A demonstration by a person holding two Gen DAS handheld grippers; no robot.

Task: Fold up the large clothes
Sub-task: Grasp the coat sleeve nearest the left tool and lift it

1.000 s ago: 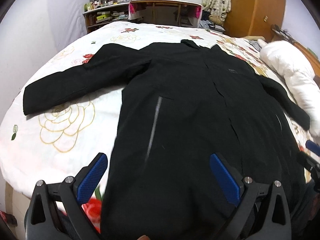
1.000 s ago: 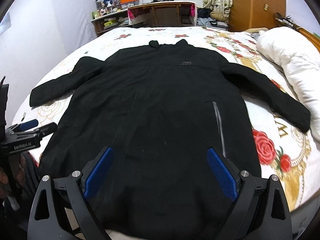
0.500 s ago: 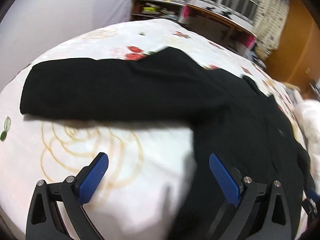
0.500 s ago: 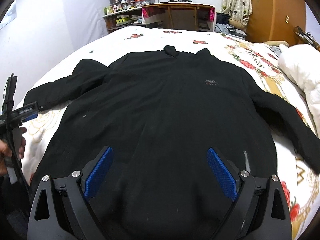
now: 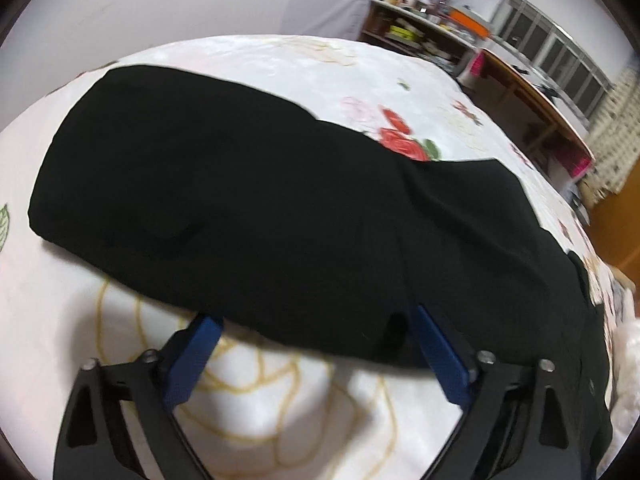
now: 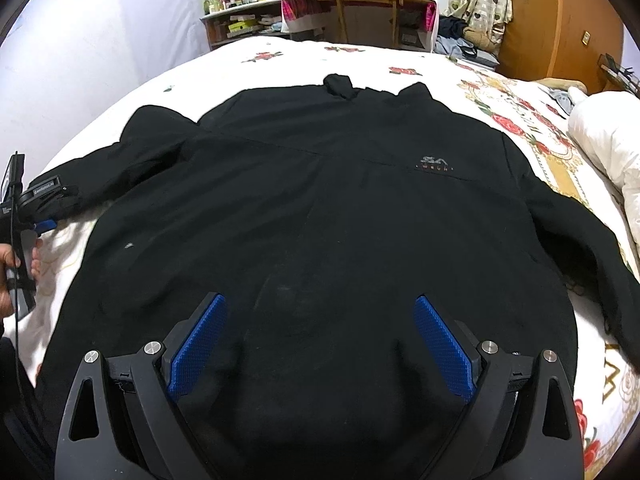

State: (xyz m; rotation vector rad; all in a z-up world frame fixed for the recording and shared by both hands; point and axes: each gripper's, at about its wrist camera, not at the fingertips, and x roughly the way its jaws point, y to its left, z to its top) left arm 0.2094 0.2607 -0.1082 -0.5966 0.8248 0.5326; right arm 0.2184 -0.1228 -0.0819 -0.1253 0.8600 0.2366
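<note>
A large black jacket (image 6: pixel 340 208) lies spread flat, front up, on a bed with a white floral cover (image 6: pixel 500 92). Its left sleeve (image 5: pixel 208 184) stretches out to the side. My left gripper (image 5: pixel 316 320) is open, its blue-padded fingertips (image 5: pixel 200 344) at the sleeve's near edge, partly under the cloth. It also shows in the right wrist view (image 6: pixel 44 204) beside the sleeve's cuff. My right gripper (image 6: pixel 320 328) is open and empty above the jacket's lower body. The right sleeve (image 6: pixel 592 256) lies along the bed's right side.
A white pillow or duvet (image 6: pixel 604 140) lies at the bed's right. A desk (image 6: pixel 356 8) and cluttered shelves (image 6: pixel 240 20) stand beyond the bed's far end. A wooden wardrobe (image 6: pixel 560 20) stands at the back right. A wall runs along the left.
My left gripper has swung left from the jacket's hem and closed in on the left sleeve, which now fills its view. My right gripper has moved forward over the jacket's body.
</note>
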